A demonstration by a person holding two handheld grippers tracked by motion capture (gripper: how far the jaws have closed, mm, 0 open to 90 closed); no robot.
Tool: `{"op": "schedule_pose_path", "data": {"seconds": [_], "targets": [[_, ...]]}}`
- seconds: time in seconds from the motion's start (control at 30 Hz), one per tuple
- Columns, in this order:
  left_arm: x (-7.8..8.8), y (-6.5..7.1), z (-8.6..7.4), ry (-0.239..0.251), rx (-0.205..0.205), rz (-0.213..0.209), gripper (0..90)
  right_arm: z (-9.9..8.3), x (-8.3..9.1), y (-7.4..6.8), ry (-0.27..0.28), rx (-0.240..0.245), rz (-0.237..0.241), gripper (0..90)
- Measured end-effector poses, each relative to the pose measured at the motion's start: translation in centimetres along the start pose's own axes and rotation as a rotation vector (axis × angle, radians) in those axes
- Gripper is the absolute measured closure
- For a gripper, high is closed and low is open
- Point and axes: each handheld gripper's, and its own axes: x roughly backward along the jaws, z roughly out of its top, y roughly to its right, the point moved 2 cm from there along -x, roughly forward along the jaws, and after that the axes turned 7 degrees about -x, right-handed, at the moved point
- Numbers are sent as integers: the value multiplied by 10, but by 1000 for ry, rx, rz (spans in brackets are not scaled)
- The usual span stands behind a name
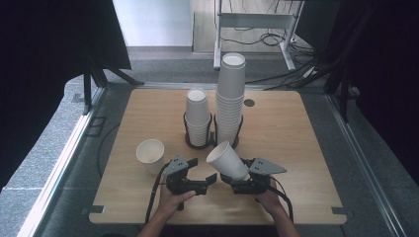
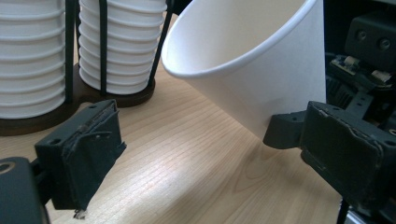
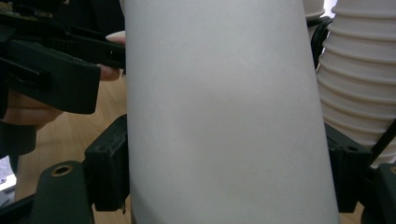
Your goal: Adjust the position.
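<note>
Right now my right gripper (image 1: pixel 236 178) holds a white paper cup (image 1: pixel 227 159) near its base, one jaw pressed on each side of the cup's wall. In the right gripper view the cup (image 3: pixel 224 116) stands broad between my two black jaws. I keep it tilted, its open mouth pointing up and away toward the left, above the wooden surface (image 1: pixel 296 143).

My left gripper (image 1: pixel 205 180) sits just beside it, jaws spread apart with nothing between them. In the left gripper view the cup (image 2: pixel 252 70) leans in from the upper right with its mouth facing the camera, and one jaw of my right gripper (image 2: pixel 287 130) presses on its lower wall close to my own right-hand jaw. Whether my left gripper touches the cup I cannot tell.

Beyond the grippers, near the middle of the surface, two dark wire holders stand side by side. The left one carries a short stack of cups (image 1: pixel 197 116) and the right one a tall stack of cups (image 1: pixel 230 96), which rises well above its neighbour. Both stacks appear as ribbed white columns in the left gripper view.

To the left of my left gripper, a single paper cup (image 1: pixel 150 155) stands on the surface, apart from the holders, with its mouth up.
</note>
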Motion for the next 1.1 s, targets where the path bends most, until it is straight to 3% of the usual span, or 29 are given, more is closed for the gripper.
{"op": "schedule_pose_path", "data": {"seconds": [0.33,0.53,0.7,0.9,0.97,1.1], "targets": [[-2,1,3,32,65,-65,43,0,1,-5,74,-7,19,212],[-8,4,11,51,108,-137,38,-1,-2,-10,92,-8,19,213],[-17,5,23,65,120,-156,32,0,-5,-19,99,29,17,213],[-28,2,27,81,145,-181,66,-5,-14,-27,66,75,4,214],[-29,3,27,87,136,-178,91,-6,-15,-25,66,65,4,213],[-29,7,27,87,78,-154,111,-7,-15,-24,55,69,5,207]]}}
